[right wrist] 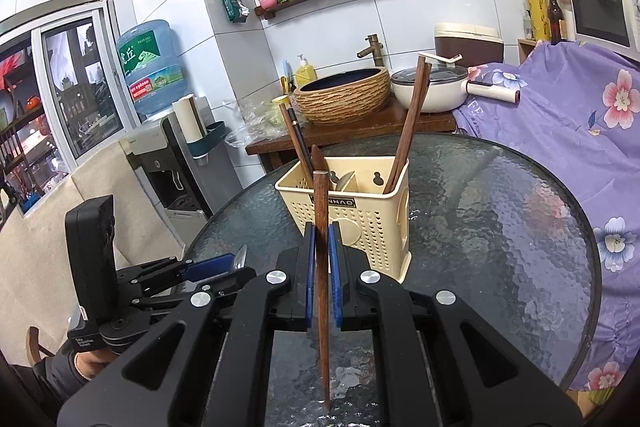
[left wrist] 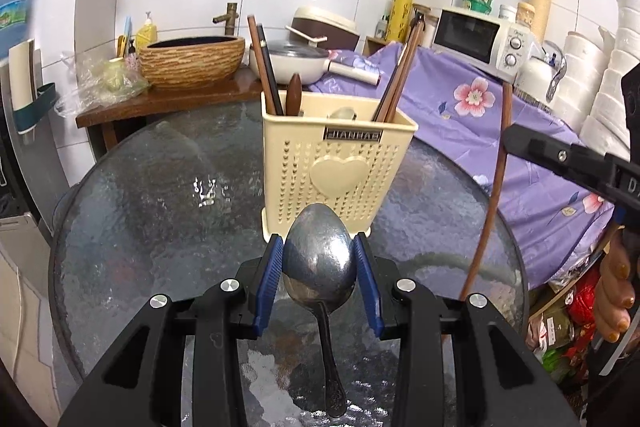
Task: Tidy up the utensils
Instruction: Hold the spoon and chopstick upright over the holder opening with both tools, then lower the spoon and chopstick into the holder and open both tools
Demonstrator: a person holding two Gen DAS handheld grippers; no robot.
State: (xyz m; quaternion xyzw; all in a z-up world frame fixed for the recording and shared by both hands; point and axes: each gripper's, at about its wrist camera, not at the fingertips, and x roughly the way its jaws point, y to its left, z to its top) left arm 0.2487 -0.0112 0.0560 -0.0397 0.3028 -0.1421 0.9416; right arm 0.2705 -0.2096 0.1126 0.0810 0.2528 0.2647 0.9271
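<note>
Item one: I am pinching the spoon (left wrist: 320,259) by its bowl in the left gripper (left wrist: 319,247), handle hanging, ready for dropping.

Item two: I am clamping a chopstick (right wrist: 321,267) upright in the right gripper (right wrist: 322,247), both hovering before the cream utensil holder (left wrist: 336,163) on the glass table (left wrist: 140,187).

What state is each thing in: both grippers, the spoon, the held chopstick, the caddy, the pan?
left gripper: shut on the spoon's bowl.
right gripper: shut on a chopstick.
spoon: held, handle hanging down.
chopstick: held near upright, outside the caddy.
utensil caddy: upright on the glass table, holding chopsticks and spoons.
pan: lid on.
</note>
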